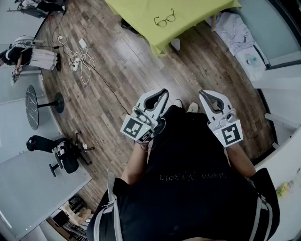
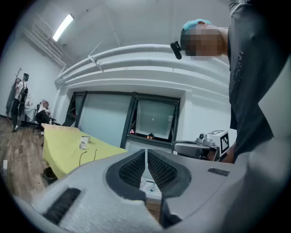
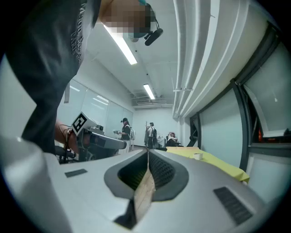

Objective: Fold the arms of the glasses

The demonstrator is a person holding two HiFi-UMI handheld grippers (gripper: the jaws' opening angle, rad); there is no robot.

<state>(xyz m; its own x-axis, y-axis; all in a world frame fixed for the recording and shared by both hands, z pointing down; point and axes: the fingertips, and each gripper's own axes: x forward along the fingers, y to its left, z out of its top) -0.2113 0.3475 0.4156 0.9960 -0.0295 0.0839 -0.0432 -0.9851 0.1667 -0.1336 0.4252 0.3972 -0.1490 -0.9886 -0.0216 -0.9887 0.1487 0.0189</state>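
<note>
Black-framed glasses (image 1: 164,20) lie with arms spread on the yellow-green table (image 1: 188,14) at the top of the head view, and show as thin dark lines (image 2: 88,155) in the left gripper view. My left gripper (image 1: 162,93) and right gripper (image 1: 202,93) are held close to the person's black shirt, far short of the table. Both are shut with nothing between the jaws. In the gripper views, the left gripper's (image 2: 146,153) ribbed pads meet and the right gripper's (image 3: 148,153) do too.
Wooden floor lies between me and the table. White cables and a power strip (image 1: 77,59) lie at the left, with a round black side table (image 1: 34,106) and an office chair (image 1: 62,153). A white cloth (image 1: 233,28) lies right of the table. People (image 3: 125,132) stand far off.
</note>
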